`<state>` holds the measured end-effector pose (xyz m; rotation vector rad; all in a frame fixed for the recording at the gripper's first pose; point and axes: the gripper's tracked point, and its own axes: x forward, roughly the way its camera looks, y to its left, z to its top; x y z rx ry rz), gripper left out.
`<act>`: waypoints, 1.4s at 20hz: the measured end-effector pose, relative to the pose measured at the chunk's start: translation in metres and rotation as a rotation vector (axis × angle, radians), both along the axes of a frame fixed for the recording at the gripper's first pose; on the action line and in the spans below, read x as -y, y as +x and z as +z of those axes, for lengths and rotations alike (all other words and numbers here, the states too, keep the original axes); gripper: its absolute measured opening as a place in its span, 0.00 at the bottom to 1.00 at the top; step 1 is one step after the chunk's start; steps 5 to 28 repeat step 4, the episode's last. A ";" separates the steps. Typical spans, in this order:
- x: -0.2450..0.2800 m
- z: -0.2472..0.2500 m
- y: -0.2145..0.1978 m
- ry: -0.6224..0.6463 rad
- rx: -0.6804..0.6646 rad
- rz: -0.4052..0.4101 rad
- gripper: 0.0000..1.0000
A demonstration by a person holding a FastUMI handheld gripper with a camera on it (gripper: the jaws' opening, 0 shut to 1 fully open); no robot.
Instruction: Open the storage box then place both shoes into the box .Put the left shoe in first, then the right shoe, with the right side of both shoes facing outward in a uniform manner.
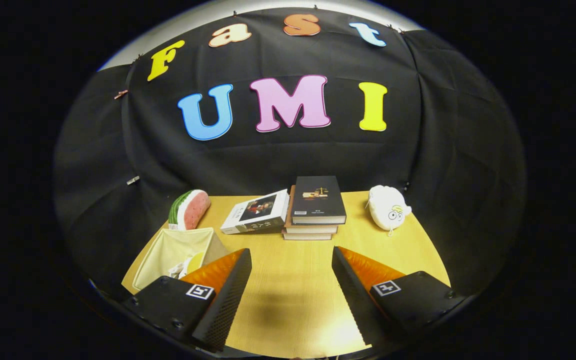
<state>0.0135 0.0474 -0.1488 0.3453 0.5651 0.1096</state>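
Held above the near edge of a pale wooden table (293, 280), the gripper (291, 280) with its fingers spread wide and nothing between them but bare tabletop. Just beyond the left finger (228, 295), a cream fabric storage box (168, 250), already open at the top, with something white and yellow lying inside, too small to name. Beyond that box, at the far left of the table, a watermelon-slice plush (189, 209). Straight ahead of the fingers, at the far middle, a stack of books (315, 212) with a dark cover on top, and a white book (256, 212) leaning against its left side. At the far right, beyond the right finger (353, 290), a white plush toy (388, 207) with cartoon eyes. No shoes made out anywhere on the table, so probably no part of the placing yet done. Risks from here, as a judgement only: a soft-sided box likely to fold or slide if a finger caught its rim on the way in; a wide-open gripper swinging left liable to clip the box corner lying so close to the left finger; a wrong shoe taken first, or turned the wrong way, spoiling the required order and facing. Writing: a scales emblem and small text on the dark cover, characters on the white book's spine, all too small to read; square black-and-white markers on both fingers.
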 end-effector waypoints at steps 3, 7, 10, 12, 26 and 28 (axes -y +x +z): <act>0.012 -0.008 -0.005 -0.019 -0.002 -0.011 0.99; 0.015 -0.009 -0.007 -0.021 -0.004 -0.014 0.99; 0.015 -0.009 -0.007 -0.021 -0.004 -0.014 0.99; 0.015 -0.009 -0.007 -0.021 -0.004 -0.014 0.99; 0.015 -0.009 -0.007 -0.021 -0.004 -0.014 0.99; 0.015 -0.009 -0.007 -0.021 -0.004 -0.014 0.99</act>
